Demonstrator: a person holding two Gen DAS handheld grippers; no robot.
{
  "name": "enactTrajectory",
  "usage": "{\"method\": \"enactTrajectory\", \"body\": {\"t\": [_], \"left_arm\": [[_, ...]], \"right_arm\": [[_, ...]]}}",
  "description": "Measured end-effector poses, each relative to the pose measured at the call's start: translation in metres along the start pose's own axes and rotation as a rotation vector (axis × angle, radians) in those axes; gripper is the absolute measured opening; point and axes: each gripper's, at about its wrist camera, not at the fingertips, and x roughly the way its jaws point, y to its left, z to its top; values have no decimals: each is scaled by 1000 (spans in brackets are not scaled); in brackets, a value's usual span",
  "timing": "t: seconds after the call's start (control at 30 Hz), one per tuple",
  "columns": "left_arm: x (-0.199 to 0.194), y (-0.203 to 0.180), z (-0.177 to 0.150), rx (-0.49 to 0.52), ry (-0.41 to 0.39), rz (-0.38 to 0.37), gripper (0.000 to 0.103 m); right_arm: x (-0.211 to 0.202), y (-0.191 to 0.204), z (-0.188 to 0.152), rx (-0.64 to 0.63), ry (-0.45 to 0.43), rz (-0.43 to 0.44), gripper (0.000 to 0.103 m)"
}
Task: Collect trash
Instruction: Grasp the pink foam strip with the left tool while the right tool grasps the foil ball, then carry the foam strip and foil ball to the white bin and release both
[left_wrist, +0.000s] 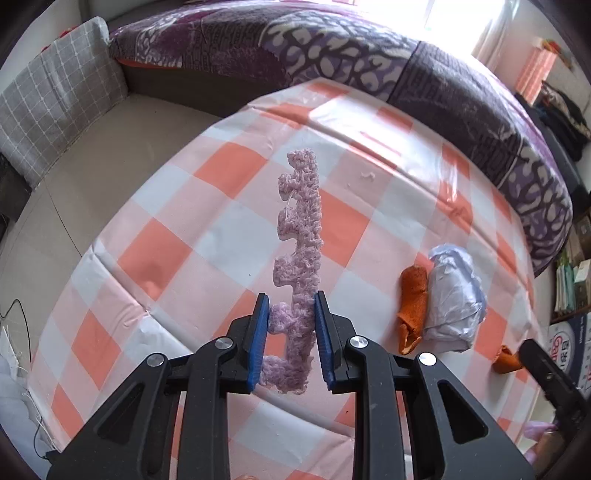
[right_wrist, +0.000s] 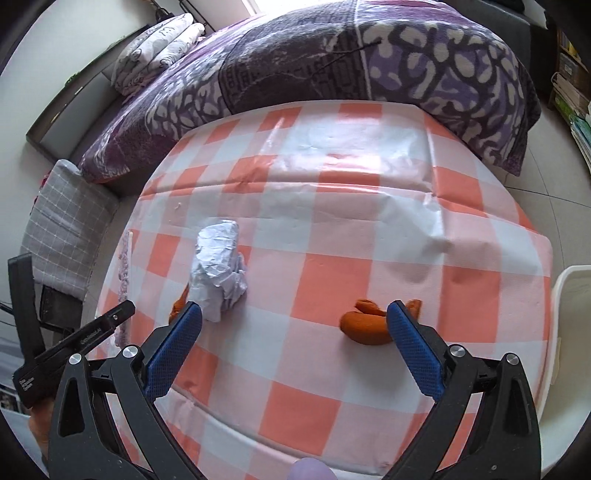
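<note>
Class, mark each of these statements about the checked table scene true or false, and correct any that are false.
1. The left gripper has its jaws closed on a lilac foam strip with notched edges. True.
2. The right gripper holds the crumpled white paper ball. False: its jaws stand open and empty; the ball lies on the orange-and-white checked tablecloth.
3. A curled orange peel piece lies on the cloth between the right gripper's jaws. True.
4. The paper ball rests on the purple patterned blanket. False: it is on the tablecloth.
</note>
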Motion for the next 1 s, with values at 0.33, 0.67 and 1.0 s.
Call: {"method": "enactTrajectory", "body": {"t": [0.33, 0.67, 1.0], "left_arm": [[-68, 10, 12, -49, -155, -61, 25], [-79, 26, 14, -89, -180, -54, 25], [-100, 16, 7, -111, -271, -33, 25]], "right_arm": [[49, 48, 5, 12, 74, 37, 96], [37, 49, 9, -32, -13, 48, 37], [-26, 50, 20, -91, -181, 12, 37]]}}
